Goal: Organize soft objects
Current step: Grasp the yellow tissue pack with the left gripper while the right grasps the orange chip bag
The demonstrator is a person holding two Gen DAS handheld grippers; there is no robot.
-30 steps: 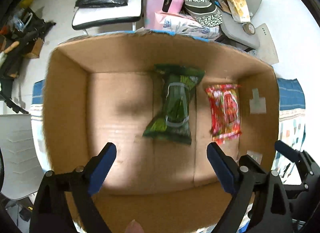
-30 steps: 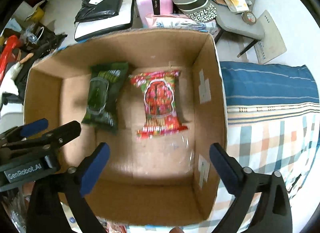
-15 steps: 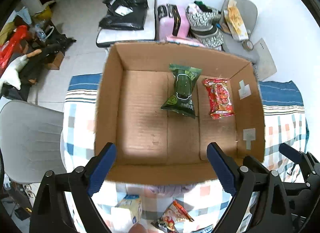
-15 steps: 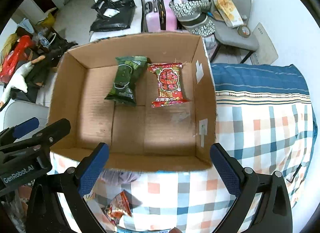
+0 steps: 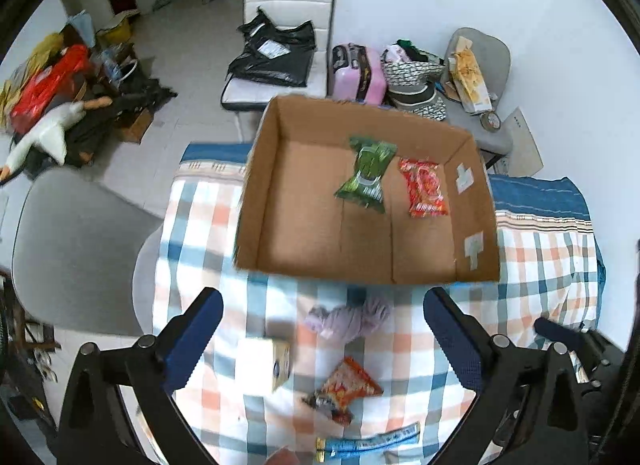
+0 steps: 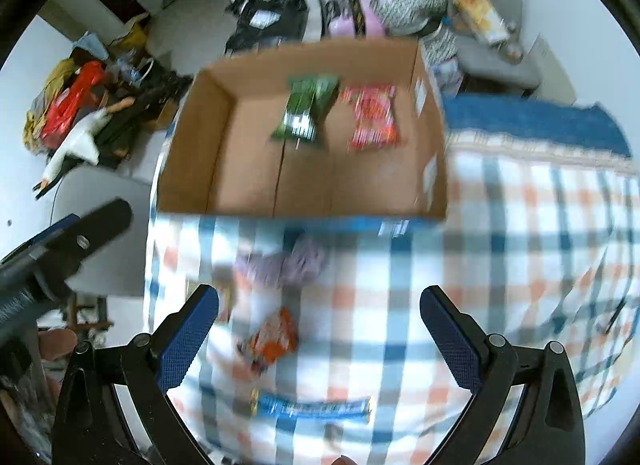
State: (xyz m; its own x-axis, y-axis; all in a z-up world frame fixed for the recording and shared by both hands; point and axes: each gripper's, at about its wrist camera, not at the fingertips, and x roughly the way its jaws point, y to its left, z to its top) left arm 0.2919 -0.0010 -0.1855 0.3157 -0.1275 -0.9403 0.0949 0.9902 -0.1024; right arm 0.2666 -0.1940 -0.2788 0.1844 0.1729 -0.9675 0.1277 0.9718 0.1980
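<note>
A brown cardboard box (image 5: 256, 201) (image 6: 188, 169) rests on a checked tablecloth and holds a green packet (image 5: 366, 173) (image 6: 306, 113) beside a red packet (image 5: 424, 187) (image 6: 372, 117). In front of the box lie a lilac cloth bundle (image 5: 348, 319) (image 6: 284, 265), an orange snack packet (image 5: 344, 387) (image 6: 272, 339), a blue tube-shaped packet (image 5: 368, 441) (image 6: 312, 407) and a small carton (image 5: 266, 361). My left gripper (image 5: 322, 337) hangs open above these loose items, holding nothing. My right gripper (image 6: 318, 329) is open and empty too, over the same spot. The right wrist view is blurred.
The checked cloth (image 5: 540, 261) (image 6: 520, 225) covers the table. A grey chair (image 5: 72, 241) stands at the left, and another chair (image 5: 280, 41) with a black bag stands behind. A pink suitcase (image 5: 356, 75) and clutter sit beyond the box.
Both grippers have pulled back and up out of the box, so the box now looks smaller and the loose items in front of it have come into view. Both stayed open.
</note>
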